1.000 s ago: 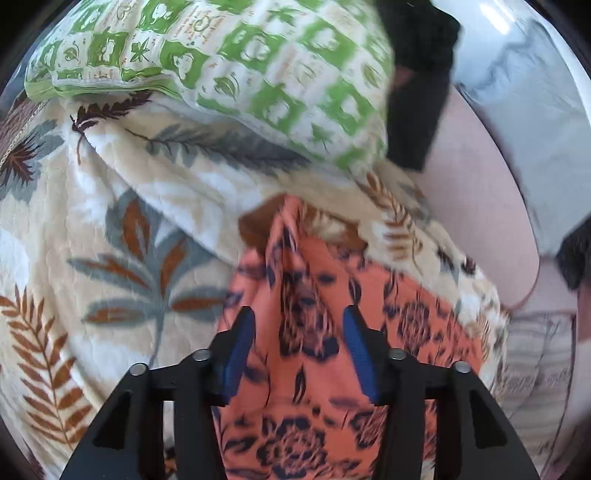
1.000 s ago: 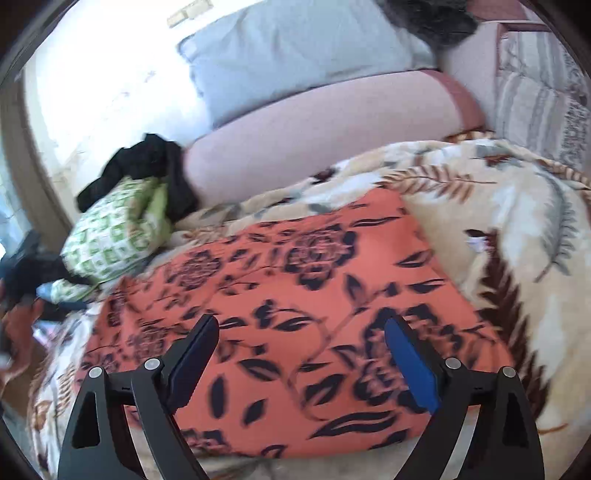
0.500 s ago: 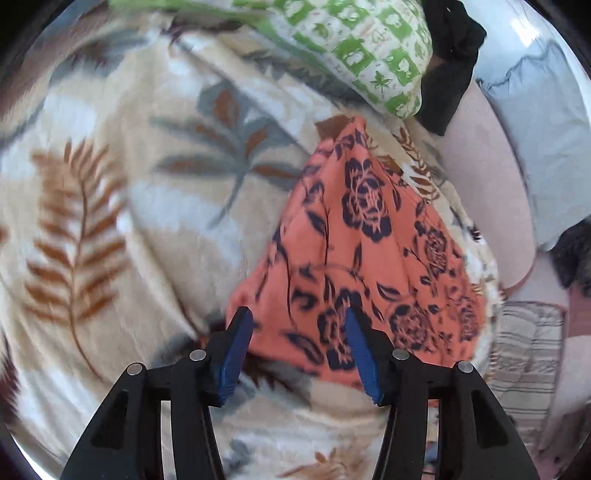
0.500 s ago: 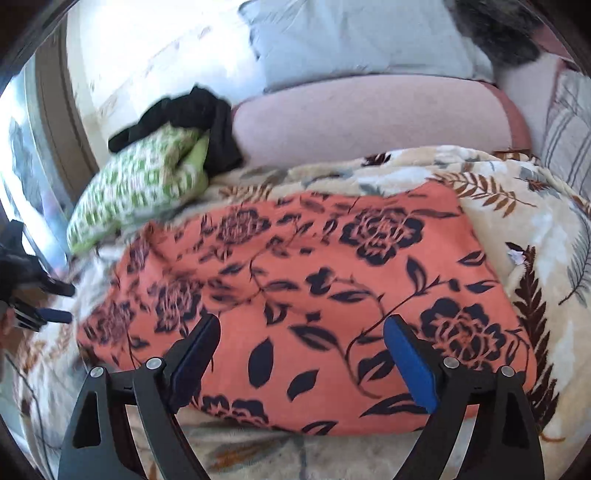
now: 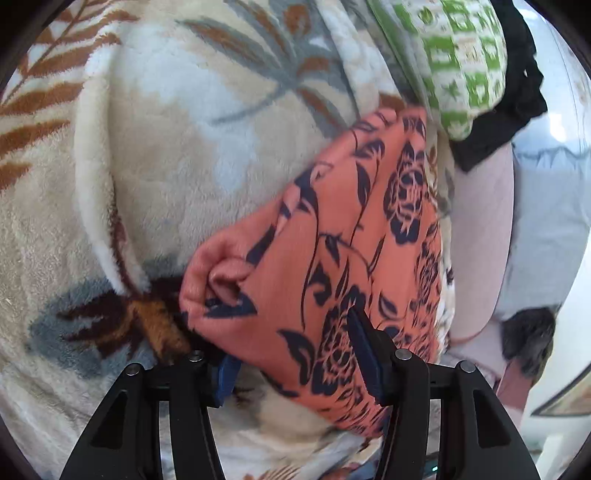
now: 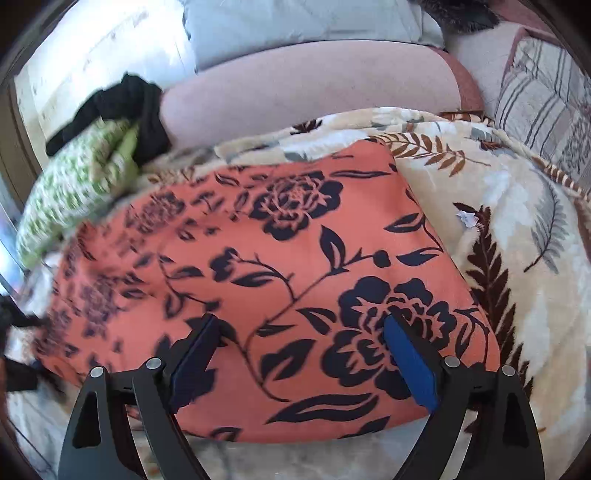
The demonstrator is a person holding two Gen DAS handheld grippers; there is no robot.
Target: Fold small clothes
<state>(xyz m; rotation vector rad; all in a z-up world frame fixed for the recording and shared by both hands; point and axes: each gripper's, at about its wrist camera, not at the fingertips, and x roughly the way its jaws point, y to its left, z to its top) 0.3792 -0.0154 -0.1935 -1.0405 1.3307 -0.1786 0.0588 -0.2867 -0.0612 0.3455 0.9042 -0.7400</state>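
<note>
Left gripper (image 5: 295, 354): jaws part-way apart. One finger lies over the orange floral garment (image 5: 332, 240); the other blue pad is under the garment's near edge. The cloth edge is between the jaws. Whether the pads press on it cannot be told from this view.

Right gripper (image 6: 303, 354): jaws wide apart, both blue pads clear, poised over the near edge of the orange floral garment (image 6: 288, 258). Nothing is clamped between them.

Garment position: it lies spread on a cream blanket (image 6: 517, 258) printed with brown and grey leaves. In the right wrist view it appears as a broad, mostly flat panel with dark blue roses and leaves. In the left wrist view its near corner is bunched into a small rolled fold, just beyond the gripper fingers, and the blanket (image 5: 166, 166) forms a raised ridge beside that corner.

Beyond the garment, at its far left corner in the right wrist view: a green-and-white patterned cloth bundle (image 6: 74, 184), touching or just beside the garment, with a black garment (image 6: 122, 107) piled against it.

Further back: a pink padded cushion edge (image 6: 314, 81) runs behind the blanket, a pale blue pillow (image 6: 295, 22) lies beyond it, and a striped cushion (image 6: 539, 96) is at the far right.
</note>
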